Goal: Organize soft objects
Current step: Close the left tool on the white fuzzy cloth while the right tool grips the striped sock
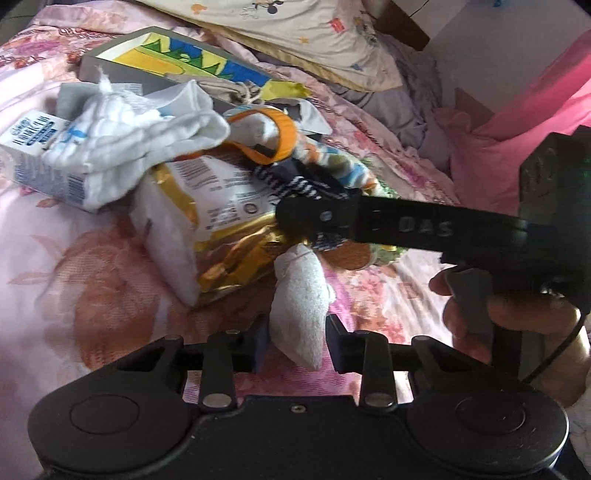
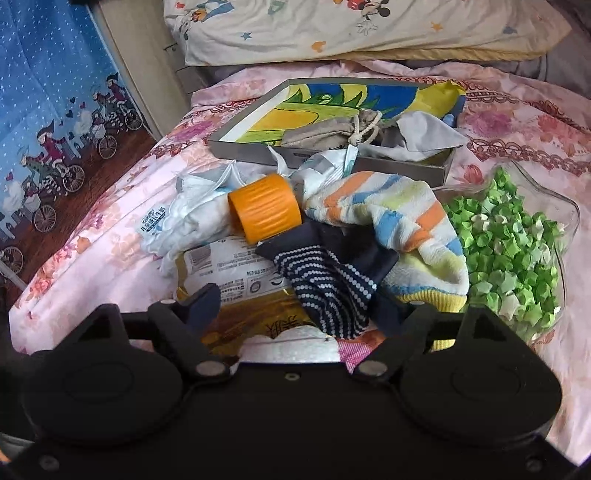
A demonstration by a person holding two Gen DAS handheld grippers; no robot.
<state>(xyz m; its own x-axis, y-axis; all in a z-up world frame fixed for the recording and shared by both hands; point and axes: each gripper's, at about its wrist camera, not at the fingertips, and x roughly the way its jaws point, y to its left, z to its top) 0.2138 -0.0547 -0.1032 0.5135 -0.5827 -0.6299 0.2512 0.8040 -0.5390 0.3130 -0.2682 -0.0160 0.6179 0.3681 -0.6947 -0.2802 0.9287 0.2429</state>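
Observation:
A pile of soft things lies on the floral bedsheet (image 1: 74, 258). My left gripper (image 1: 295, 341) is shut on a grey-white sock (image 1: 301, 295), held at its lower end. My right gripper (image 2: 314, 310) is open, its fingers either side of a navy dotted sock (image 2: 328, 291); in the left wrist view its black finger (image 1: 332, 218) lies over that sock (image 1: 295, 184). A striped pastel sock (image 2: 399, 218) lies beside it. White cloths (image 1: 122, 144) rest on a small carton (image 1: 33, 162).
A gold-and-white wipes pack (image 1: 207, 229) lies under the socks. An orange cap (image 2: 264, 208) sits on the pile. A grey box (image 2: 406, 164) holds a drawstring pouch (image 2: 325, 134). A clear bowl of green paper stars (image 2: 517, 251) stands right. Pillows (image 2: 351, 29) lie behind.

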